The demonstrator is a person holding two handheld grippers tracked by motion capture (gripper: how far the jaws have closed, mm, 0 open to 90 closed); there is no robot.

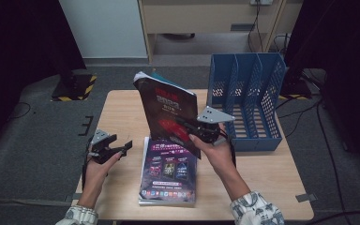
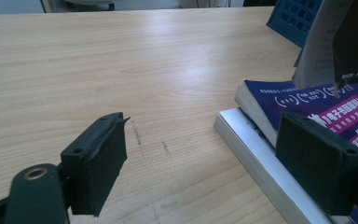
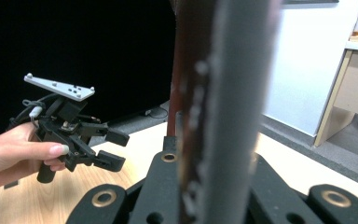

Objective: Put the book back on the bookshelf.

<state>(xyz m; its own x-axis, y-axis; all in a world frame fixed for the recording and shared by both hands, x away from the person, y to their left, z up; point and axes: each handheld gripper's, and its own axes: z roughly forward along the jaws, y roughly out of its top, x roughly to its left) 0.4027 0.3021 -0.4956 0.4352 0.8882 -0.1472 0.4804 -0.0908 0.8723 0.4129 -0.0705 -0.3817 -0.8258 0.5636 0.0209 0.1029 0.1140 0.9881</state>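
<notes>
Leftmost, my left claw (image 1: 122,146) hovers just above the desk (image 1: 122,112), spread and empty, beside the stack of books (image 1: 168,173) lying flat at the desk's middle. Next, my right claw (image 1: 187,129) is pressed together on the dark red book (image 1: 166,112), holding it upright above the stack. Farthest right stands the blue file rack (image 1: 246,101), its slots apparently empty. By my reckoning one book is lifted but not yet filed, and the stack is still waiting. From the right claw's camera the book is a blurred edge; its title is unreadable.
</notes>
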